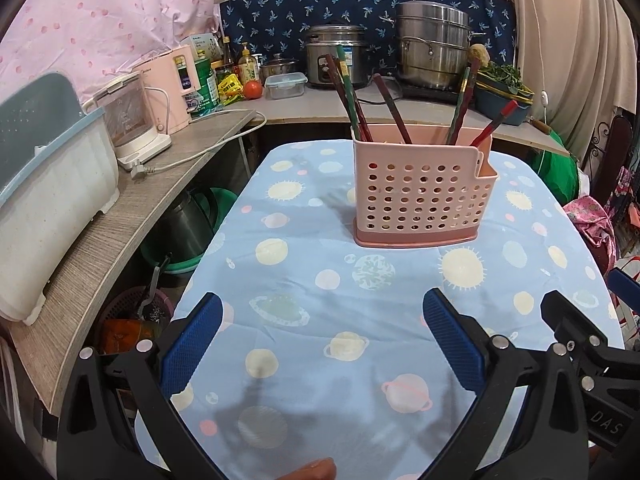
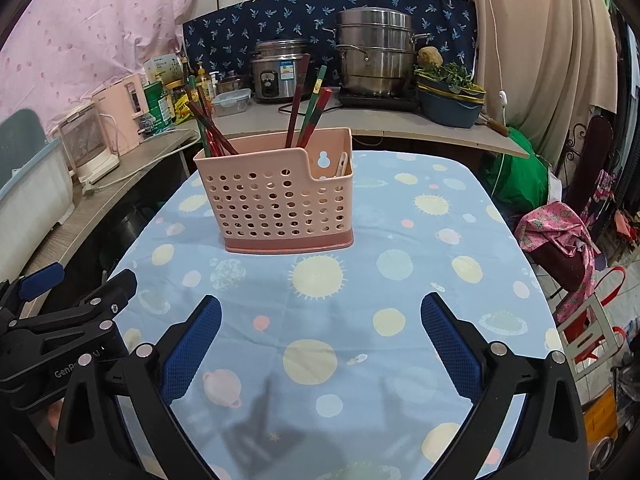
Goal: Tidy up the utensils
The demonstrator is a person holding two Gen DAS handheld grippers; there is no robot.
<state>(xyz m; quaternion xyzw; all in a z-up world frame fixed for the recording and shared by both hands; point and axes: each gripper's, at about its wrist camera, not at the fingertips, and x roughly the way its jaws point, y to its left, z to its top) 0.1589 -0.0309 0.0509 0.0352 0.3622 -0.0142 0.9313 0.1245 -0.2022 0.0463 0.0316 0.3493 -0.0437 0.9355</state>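
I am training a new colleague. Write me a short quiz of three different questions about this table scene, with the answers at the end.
1. True or false: both tools, the left tool and the right tool, are open and hold nothing.
2. Multiple choice: where are the chopsticks now? A) flat on the tablecloth B) standing in the pink utensil holder C) between the pads of one tool
3. Fill in: the holder stands on a light blue ______ printed with suns and planets.

Key
1. True: nothing is between the blue pads of either tool.
2. B
3. tablecloth
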